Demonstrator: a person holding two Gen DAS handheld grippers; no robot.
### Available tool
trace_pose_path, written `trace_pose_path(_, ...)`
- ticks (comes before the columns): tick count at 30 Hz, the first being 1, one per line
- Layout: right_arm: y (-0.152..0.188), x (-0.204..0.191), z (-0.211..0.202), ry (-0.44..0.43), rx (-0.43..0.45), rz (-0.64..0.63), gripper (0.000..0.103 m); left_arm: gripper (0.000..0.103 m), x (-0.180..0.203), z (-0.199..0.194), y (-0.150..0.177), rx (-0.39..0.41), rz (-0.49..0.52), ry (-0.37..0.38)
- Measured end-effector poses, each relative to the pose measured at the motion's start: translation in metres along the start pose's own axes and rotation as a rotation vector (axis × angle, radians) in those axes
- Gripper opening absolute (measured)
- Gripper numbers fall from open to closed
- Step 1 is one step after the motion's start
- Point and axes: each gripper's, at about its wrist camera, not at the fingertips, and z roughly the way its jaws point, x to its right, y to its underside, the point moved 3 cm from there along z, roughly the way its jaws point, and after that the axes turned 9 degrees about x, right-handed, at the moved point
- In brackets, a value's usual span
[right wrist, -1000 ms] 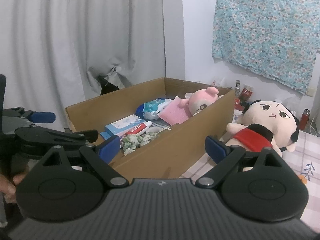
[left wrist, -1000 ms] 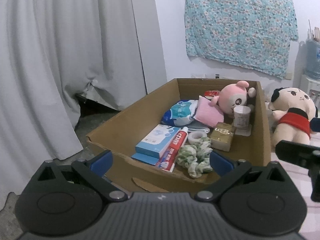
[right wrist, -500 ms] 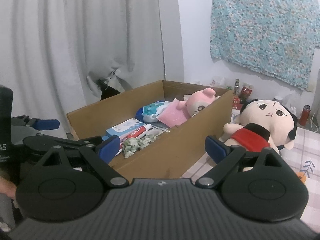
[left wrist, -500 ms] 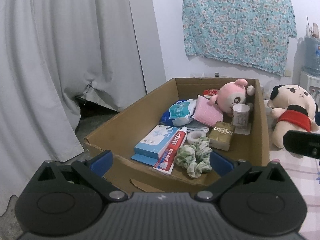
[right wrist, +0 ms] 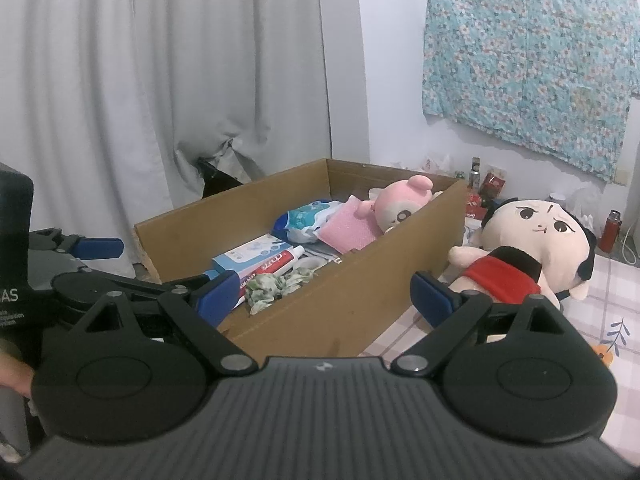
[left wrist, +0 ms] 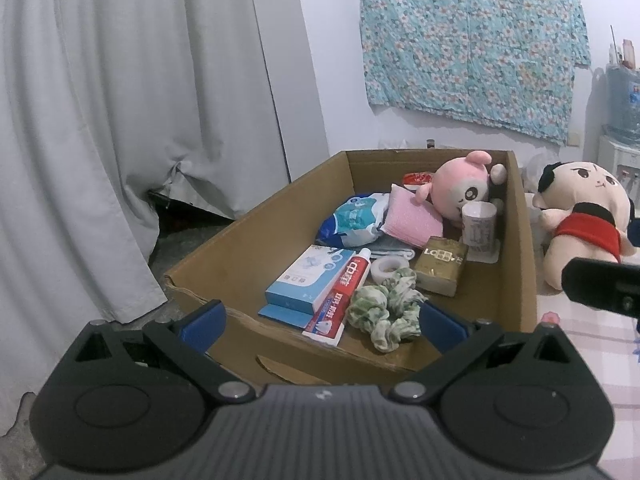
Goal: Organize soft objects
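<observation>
An open cardboard box holds a pink plush, a pink cushion, a green scrunchie and a blue soft packet. A large plush doll in a red top sits outside, against the box's right wall. My left gripper hangs open before the box's near end, nothing between its fingers. My right gripper is open and empty too, facing the box's long side with the doll behind its right finger.
The box also holds a toothpaste tube, a blue-white carton, a tape roll, a gold box and a white cup. Grey curtain hangs left. Checked pink sheet lies right; bottles stand behind.
Both views shifted only slightly in the first half second. Both grippers stay open and the objects lie as before.
</observation>
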Motion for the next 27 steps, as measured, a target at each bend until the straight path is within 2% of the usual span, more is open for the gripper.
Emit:
trace_pose_path(15,0.0026,0.0072,0.0021,0.018,-0.016,0.014,0.092,0.103,0.0046,0.0003,-0.0005,0.008,0.047,-0.011)
trace_pose_path(27,0.0025,0.0085,0.0014,0.014,-0.015,0.01,0.092,0.103,0.002,0.0006,-0.0001,0.004,0.041,-0.008)
